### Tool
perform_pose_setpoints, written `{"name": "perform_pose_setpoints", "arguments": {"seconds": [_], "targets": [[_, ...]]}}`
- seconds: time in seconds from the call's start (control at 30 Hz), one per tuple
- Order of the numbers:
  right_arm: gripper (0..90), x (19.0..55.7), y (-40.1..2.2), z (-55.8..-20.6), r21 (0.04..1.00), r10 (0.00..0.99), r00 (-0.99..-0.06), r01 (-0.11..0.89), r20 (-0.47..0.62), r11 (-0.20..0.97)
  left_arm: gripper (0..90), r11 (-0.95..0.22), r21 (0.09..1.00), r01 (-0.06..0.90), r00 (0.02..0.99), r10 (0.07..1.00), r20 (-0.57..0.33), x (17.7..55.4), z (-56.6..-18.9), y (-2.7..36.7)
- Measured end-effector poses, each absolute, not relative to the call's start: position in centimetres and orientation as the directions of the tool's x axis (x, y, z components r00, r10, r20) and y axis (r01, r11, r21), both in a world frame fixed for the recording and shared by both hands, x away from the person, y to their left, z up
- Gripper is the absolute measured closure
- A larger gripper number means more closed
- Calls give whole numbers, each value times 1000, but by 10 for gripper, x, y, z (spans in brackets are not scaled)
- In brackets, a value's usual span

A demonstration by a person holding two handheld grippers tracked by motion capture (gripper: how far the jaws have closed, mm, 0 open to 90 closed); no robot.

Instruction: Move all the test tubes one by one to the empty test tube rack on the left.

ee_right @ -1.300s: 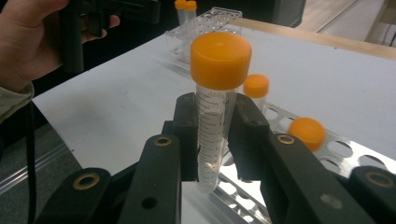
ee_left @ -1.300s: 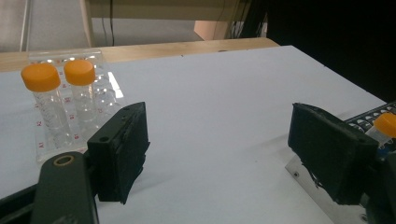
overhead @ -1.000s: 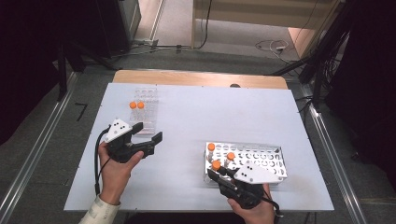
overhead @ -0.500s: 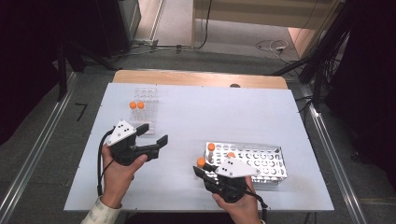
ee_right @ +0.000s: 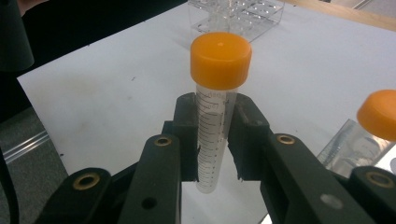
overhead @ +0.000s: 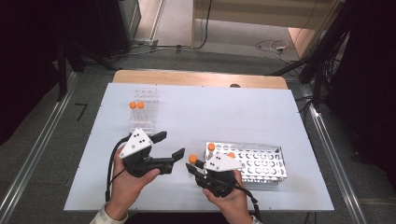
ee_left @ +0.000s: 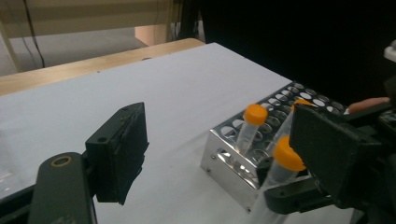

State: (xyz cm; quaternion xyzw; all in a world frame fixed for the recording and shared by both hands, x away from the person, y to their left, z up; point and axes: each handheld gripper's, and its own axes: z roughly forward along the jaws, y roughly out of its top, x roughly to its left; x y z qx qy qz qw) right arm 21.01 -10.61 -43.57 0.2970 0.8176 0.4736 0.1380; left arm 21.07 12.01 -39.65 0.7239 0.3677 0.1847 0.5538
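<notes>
My right gripper (overhead: 193, 169) is shut on a clear graduated tube with an orange cap (ee_right: 217, 93), held upright just left of the metal rack (overhead: 261, 163). The same tube (ee_left: 285, 161) appears in the left gripper view, beside the rack's front corner (ee_left: 224, 161). Two more orange-capped tubes (overhead: 211, 146) stand in the rack's left end. My left gripper (overhead: 171, 144) is open and empty, its jaws pointing right toward the held tube with a small gap left to it. In its own view the left gripper (ee_left: 222, 135) frames the rack and the tube between wide jaws.
A clear plastic rack (overhead: 143, 109) with two orange-capped tubes (overhead: 137, 105) stands at the back left of the white table (overhead: 224, 107). It is also in the right gripper view as the clear rack (ee_right: 238, 11). A wooden strip (overhead: 196, 78) lines the far edge.
The right gripper has carried the tube leftward, away from the metal rack. The left gripper has moved right, toward it, jaws still wide.
</notes>
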Motion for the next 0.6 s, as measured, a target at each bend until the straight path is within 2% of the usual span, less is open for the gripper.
{"name": "perform_pose_setpoints", "arguments": {"seconds": [0.33, 0.4, 0.6], "targets": [[719, 217, -94, -440, 854, 623, -781, 351, 41, 384, 225, -179, 922, 343, 693, 711, -120, 211, -407, 106], [719, 218, -93, -440, 854, 621, -783, 350, 40, 386, 249, -180, 921, 344, 694, 710, -120, 211, -410, 104], [719, 219, -91, -440, 856, 622, -782, 351, 45, 380, 407, -195, 920, 341, 705, 700, -113, 210, -415, 100]]}}
